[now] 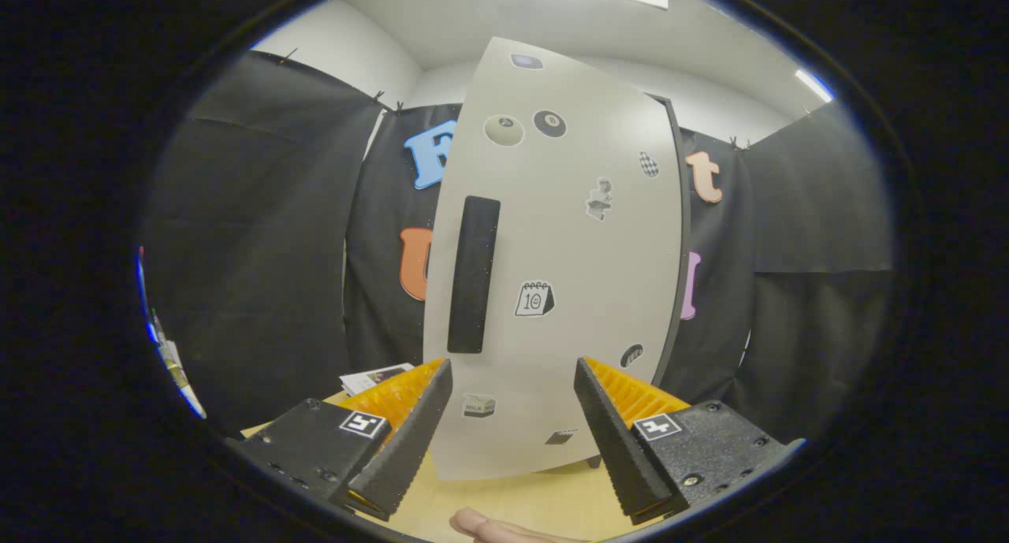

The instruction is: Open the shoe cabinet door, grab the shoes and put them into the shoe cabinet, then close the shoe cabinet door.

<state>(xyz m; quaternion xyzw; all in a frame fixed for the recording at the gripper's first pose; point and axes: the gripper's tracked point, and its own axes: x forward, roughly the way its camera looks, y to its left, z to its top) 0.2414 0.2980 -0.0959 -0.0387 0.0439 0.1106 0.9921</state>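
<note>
The shoe cabinet's pale grey door stands upright just beyond my fingers, shut against the cabinet body, whose dark edge shows along its right side. A long black vertical handle sits near the door's left edge, above and ahead of my left finger. Small stickers dot the door face. My gripper is open, its fingers spread wide with only the lower door seen between them. It holds nothing and touches nothing.
The cabinet rests on a light wooden tabletop. A person's fingertip pokes in under the gripper. A printed paper lies on the table behind the left finger. Black cloth walls close the booth on both sides.
</note>
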